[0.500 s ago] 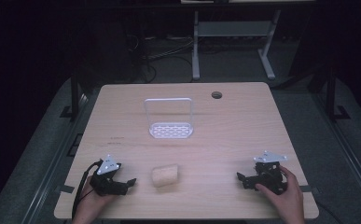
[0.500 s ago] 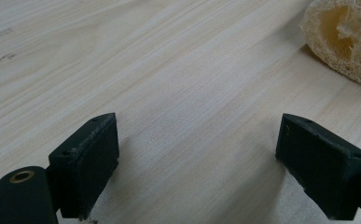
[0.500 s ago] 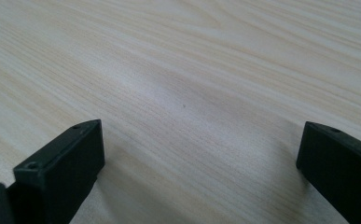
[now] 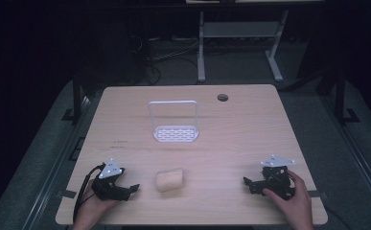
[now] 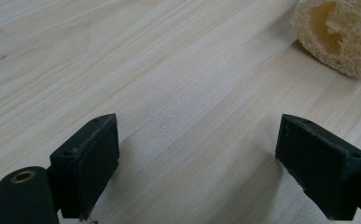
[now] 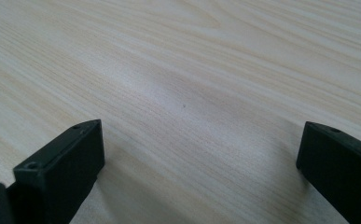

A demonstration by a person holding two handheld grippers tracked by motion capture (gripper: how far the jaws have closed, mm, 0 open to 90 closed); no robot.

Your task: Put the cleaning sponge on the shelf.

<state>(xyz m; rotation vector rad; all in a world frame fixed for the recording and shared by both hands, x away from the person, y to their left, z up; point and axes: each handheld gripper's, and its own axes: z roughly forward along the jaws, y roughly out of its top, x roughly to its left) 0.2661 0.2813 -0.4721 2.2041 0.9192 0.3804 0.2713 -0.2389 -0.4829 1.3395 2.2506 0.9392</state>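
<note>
Loofah sponge (image 4: 169, 180) on table (image 4: 240, 139), near left gripper (image 4: 125, 190), cut off at frame corner in left gripper view. Right gripper (image 4: 248, 184) well apart. Both jaws wide, holding nothing.

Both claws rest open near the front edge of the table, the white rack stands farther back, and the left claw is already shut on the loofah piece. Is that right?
Not quite. The left claw is open and holds nothing: the left gripper view shows its jaws wide apart over bare table, with the loofah piece lying apart from them. The right claw is open too, and the white rack stands farther back.
</note>
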